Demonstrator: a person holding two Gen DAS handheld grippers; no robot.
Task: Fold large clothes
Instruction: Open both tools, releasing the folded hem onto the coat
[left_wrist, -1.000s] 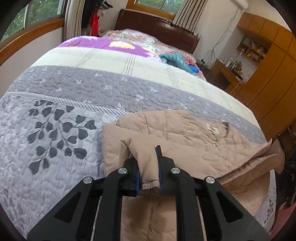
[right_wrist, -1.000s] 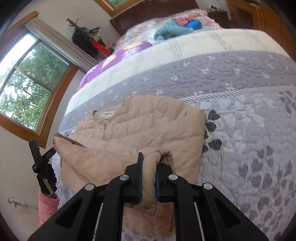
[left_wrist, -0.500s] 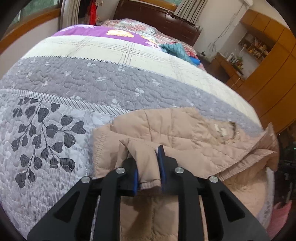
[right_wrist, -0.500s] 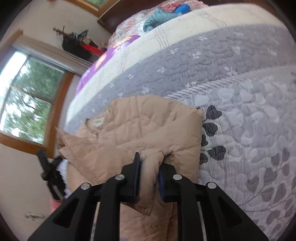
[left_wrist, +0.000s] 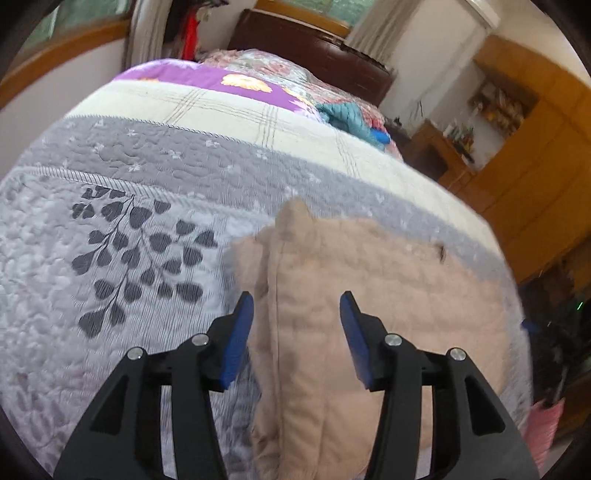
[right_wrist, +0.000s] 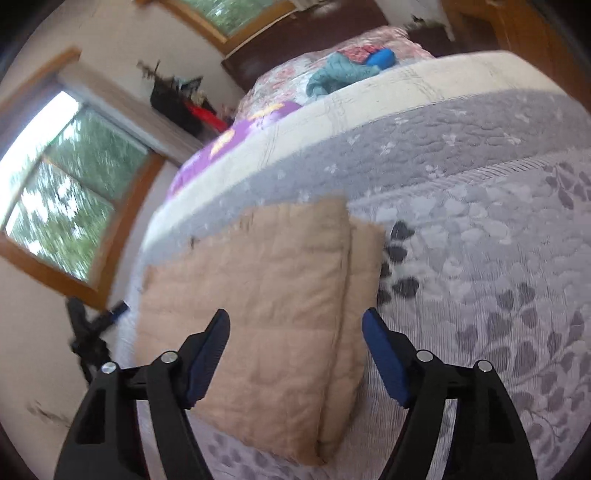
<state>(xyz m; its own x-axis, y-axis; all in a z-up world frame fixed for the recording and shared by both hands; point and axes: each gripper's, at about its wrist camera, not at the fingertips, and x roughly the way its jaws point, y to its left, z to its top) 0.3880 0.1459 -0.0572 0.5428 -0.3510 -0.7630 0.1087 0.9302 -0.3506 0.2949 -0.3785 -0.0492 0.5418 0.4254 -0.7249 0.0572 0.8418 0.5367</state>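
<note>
A tan quilted jacket (left_wrist: 369, 295) lies folded into a rough rectangle on the grey leaf-patterned bedspread (left_wrist: 110, 258). My left gripper (left_wrist: 297, 306) is open and empty, hovering over the jacket's left folded edge. In the right wrist view the jacket (right_wrist: 258, 288) lies doubled over, with a lower layer showing along its right side. My right gripper (right_wrist: 295, 325) is open and empty just above the jacket's near part. The images are motion-blurred.
A teal and blue bundle of clothes (left_wrist: 351, 118) lies far up the bed near the dark headboard (left_wrist: 314, 48). Wooden cabinets (left_wrist: 535, 166) stand to the right of the bed. A window (right_wrist: 59, 195) and a black stand (right_wrist: 88, 339) are at the bed's other side.
Both grippers were shut on jacket folds and carried them over the garment. Now both have opened and let go, and the jacket lies folded flat on the bed.
</note>
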